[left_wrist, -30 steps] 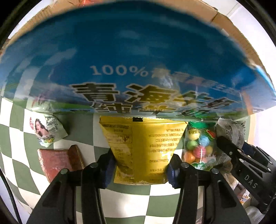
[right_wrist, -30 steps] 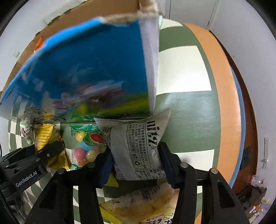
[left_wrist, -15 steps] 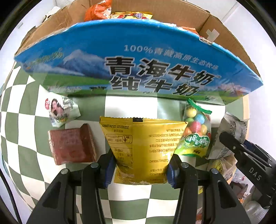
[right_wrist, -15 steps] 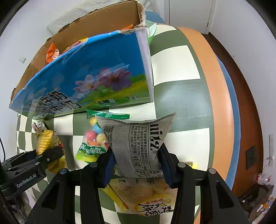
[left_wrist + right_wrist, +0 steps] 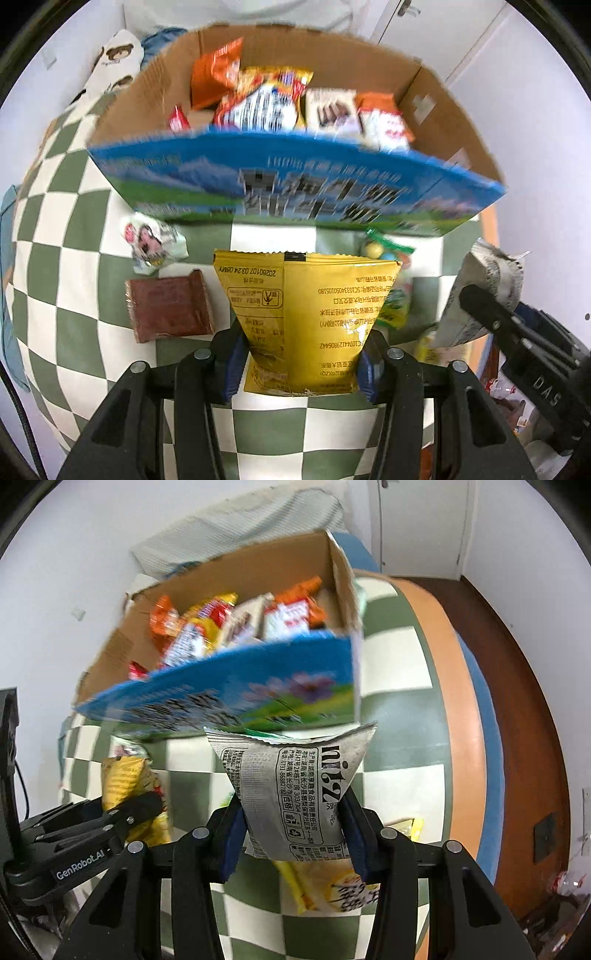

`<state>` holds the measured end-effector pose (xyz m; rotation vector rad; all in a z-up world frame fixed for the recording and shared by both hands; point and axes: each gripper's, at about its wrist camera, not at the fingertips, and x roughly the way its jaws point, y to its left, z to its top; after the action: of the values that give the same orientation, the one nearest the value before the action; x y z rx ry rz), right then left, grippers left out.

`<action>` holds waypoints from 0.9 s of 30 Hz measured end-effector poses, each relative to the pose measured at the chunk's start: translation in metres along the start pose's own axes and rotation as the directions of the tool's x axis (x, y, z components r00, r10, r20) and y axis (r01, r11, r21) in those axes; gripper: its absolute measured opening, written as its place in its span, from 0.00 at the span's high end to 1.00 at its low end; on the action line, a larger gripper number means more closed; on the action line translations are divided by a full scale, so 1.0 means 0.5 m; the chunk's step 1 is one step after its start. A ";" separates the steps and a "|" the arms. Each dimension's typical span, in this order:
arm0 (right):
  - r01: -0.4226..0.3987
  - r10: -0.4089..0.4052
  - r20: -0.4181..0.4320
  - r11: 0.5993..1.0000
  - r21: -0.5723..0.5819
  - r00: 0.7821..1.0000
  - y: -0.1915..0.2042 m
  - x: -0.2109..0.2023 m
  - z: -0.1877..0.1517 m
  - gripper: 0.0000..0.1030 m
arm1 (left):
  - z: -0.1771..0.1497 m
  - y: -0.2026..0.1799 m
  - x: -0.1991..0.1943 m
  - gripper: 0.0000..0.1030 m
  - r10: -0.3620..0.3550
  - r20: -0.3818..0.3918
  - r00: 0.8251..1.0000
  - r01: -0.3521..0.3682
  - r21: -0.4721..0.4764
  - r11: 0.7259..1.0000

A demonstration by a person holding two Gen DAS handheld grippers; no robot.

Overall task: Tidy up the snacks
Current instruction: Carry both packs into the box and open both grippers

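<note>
My left gripper is shut on a yellow snack bag and holds it above the checked cloth, in front of the blue cardboard box. My right gripper is shut on a grey snack bag, also in front of the box. The open box holds several snack packs. The right gripper and its grey bag show at the right of the left wrist view. The left gripper with the yellow bag shows at the left of the right wrist view.
On the green-and-white checked cloth lie a brown bar, a small white packet and a candy bag. A yellow-white snack bag lies under my right gripper. The orange table edge runs along the right.
Both grippers have risen and pulled back with their bags. The box top has come into view, showing the snacks inside.
</note>
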<state>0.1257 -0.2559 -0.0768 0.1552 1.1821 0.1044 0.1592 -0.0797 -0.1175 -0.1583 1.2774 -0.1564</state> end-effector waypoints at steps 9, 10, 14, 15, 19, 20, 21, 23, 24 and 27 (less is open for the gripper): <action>-0.120 0.122 0.082 0.992 -0.036 0.989 0.060 -0.118 0.047 0.52 | 0.048 0.015 -0.147 0.55 -0.062 0.108 0.992 0.060 0.015 0.998; -0.134 0.137 0.086 0.990 -0.039 0.987 0.065 -0.127 0.058 0.52 | 0.056 0.014 -0.159 0.55 -0.065 0.114 0.991 0.063 0.021 0.998; -0.187 0.190 0.093 0.981 -0.042 0.977 0.088 -0.142 0.116 0.52 | 0.112 0.024 -0.192 0.55 -0.076 0.118 0.990 0.073 0.026 0.997; -0.195 0.199 0.094 0.980 -0.046 0.976 0.094 -0.143 0.138 0.52 | 0.130 0.027 -0.198 0.55 -0.077 0.122 0.990 0.074 0.025 0.997; -0.205 0.209 0.083 0.977 -0.056 0.974 0.111 -0.123 0.215 0.52 | 0.215 0.042 -0.193 0.55 -0.027 0.125 0.992 0.023 0.034 0.999; -0.210 0.214 0.077 0.976 -0.052 0.974 0.114 -0.114 0.230 0.52 | 0.231 0.047 -0.185 0.55 -0.018 0.116 0.993 0.014 0.032 0.999; -0.212 0.215 0.064 0.976 -0.053 0.974 0.119 -0.102 0.249 0.52 | 0.253 0.055 -0.171 0.55 -0.012 0.095 0.995 0.010 0.027 1.000; -0.212 0.214 0.030 0.976 -0.054 0.976 0.130 -0.075 0.281 0.52 | 0.292 0.071 -0.136 0.55 -0.008 0.038 0.999 0.008 0.012 1.000; -0.216 0.216 -0.001 0.975 -0.054 0.976 0.136 -0.052 0.299 0.52 | 0.306 0.077 -0.118 0.55 -0.008 0.010 1.000 0.008 0.008 1.000; -0.215 0.211 -0.083 0.976 -0.042 0.974 0.143 0.013 0.328 0.52 | 0.344 0.098 -0.056 0.55 -0.008 -0.087 0.996 0.007 -0.016 1.000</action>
<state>0.2798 -0.1953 -0.0093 0.2346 1.2369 0.3314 0.3179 -0.0207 -0.0529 -0.1713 1.3655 -0.1614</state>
